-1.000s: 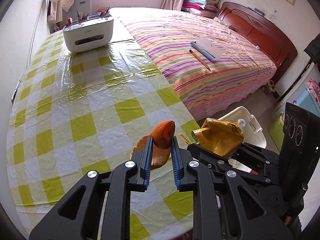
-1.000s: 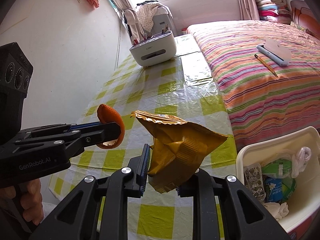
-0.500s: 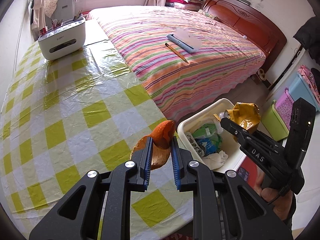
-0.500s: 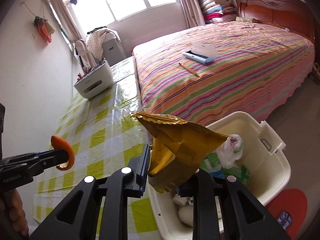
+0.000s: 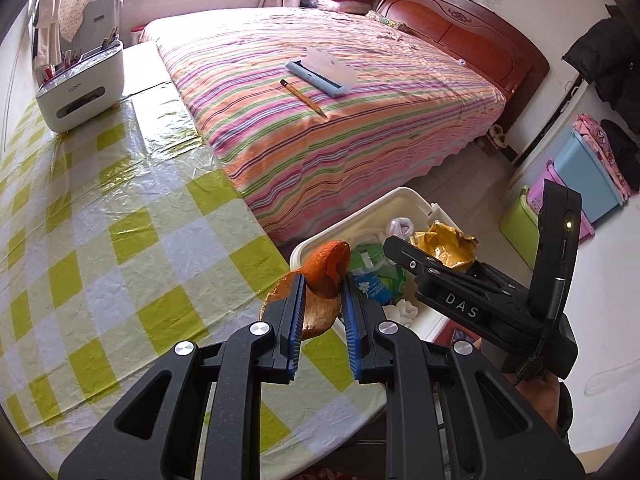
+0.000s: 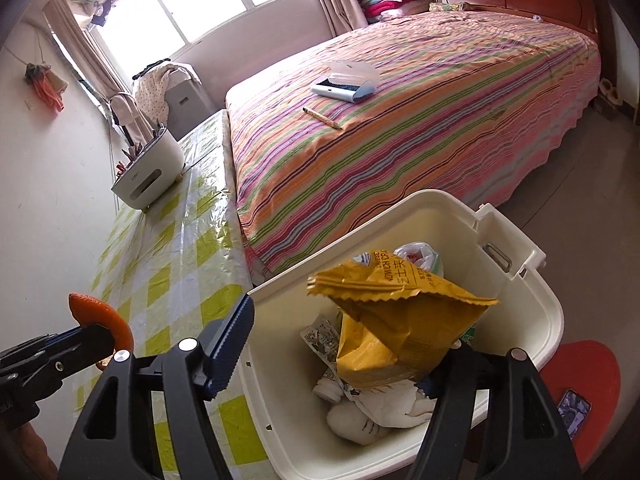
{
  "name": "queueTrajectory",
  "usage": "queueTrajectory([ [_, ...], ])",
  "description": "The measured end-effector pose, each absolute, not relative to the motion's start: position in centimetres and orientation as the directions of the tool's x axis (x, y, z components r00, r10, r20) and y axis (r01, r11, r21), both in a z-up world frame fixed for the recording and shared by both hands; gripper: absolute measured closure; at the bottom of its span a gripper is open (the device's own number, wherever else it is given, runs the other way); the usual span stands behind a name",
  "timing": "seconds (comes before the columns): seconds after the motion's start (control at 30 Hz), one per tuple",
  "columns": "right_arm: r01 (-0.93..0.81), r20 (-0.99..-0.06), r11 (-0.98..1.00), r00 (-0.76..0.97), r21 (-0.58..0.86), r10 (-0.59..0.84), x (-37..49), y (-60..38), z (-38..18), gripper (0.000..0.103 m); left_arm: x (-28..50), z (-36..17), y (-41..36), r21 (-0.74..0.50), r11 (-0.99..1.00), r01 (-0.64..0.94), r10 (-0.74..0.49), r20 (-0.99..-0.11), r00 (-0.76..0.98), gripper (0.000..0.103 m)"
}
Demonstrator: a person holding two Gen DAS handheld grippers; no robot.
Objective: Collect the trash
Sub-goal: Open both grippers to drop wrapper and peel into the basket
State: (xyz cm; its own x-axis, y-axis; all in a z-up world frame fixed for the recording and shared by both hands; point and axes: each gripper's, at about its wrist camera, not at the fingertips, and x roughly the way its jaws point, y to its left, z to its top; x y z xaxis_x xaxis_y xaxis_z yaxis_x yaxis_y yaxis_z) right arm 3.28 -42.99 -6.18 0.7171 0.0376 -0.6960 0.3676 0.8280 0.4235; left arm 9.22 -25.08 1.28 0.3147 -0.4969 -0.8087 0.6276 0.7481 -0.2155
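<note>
Wrapper point(image 6: 400, 320) lies crosswise over bin point(image 6: 532, 312), torn mouth pointing left.

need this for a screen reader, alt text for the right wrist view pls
The right gripper, jaws opening, lets a yellow snack bag go over a white bin of trash. At left the left gripper pinches orange peel above a checked table beside a striped bed.
</note>
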Motion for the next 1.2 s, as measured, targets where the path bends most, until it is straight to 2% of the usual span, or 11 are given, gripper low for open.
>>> queueTrajectory([
  [0.13,0.319,-0.624,0.778,0.773,0.541,0.117,2.5,-44.1,-6.1,0.036,9.1,1.4,-25.4,-0.225,0.742,0.631,-0.506,-0.806,0.308,0.085],
  [0.23,0.339,-0.595,0.781,0.802,0.524,0.051,1.6,-44.2,-5.2,0.036,9.2,1.3,-25.6,-0.223,0.743,0.631,-0.504,-0.807,0.308,0.085],
  [0.37,0.337,-0.539,0.741,0.841,0.58,0.04,0.7,-44.8,-4.6,0.036,9.3,1.1,-25.9,-0.23,0.741,0.631,-0.507,-0.808,0.301,0.085],
  [0.57,0.409,-0.378,0.713,0.901,0.57,-0.214,-3.3,-44.8,-1.4,0.036,9.4,0.7,-27.6,-0.299,0.708,0.64,-0.562,-0.787,0.254,0.085],
  [0.73,0.382,-0.209,0.69,0.923,0.615,-0.324,-6.5,-44.2,0.5,0.034,8.7,0.3,-30.6,-0.364,0.648,0.669,-0.621,-0.761,0.187,0.082],
  [0.77,0.372,-0.183,0.686,0.925,0.625,-0.334,-7.1,-44.1,0.8,0.032,8.5,0.2,-31.2,-0.367,0.637,0.678,-0.628,-0.757,0.181,0.08],
  [0.83,0.344,-0.121,0.68,0.927,0.647,-0.354,-8.6,-43.8,1.2,0.031,8.3,0.0,-32.3,-0.355,0.629,0.691,-0.633,-0.75,0.19,0.064],
  [0.87,0.333,-0.097,0.678,0.927,0.655,-0.362,-9.2,-43.6,1.4,0.031,8.2,-0.1,-32.4,-0.345,0.638,0.689,-0.633,-0.745,0.213,0.042],
  [0.9,0.323,-0.078,0.675,0.927,0.664,-0.367,-9.7,-43.4,1.6,0.03,8.2,-0.1,-32.3,-0.33,0.656,0.678,-0.626,-0.74,0.246,0.023],
  [1.0,0.298,-0.053,0.677,0.932,0.673,-0.358,-11.0,-43.3,2.0,0.03,8.3,0.1,-31.2,-0.29,0.701,0.651,-0.602,-0.731,0.322,0.022],
  [1.2,0.327,-0.095,0.72,0.934,0.613,-0.343,-11.8,-42.0,3.0,0.03,6.8,2.9,-25.7,-0.163,0.818,0.552,-0.504,-0.667,0.55,0.022],
])
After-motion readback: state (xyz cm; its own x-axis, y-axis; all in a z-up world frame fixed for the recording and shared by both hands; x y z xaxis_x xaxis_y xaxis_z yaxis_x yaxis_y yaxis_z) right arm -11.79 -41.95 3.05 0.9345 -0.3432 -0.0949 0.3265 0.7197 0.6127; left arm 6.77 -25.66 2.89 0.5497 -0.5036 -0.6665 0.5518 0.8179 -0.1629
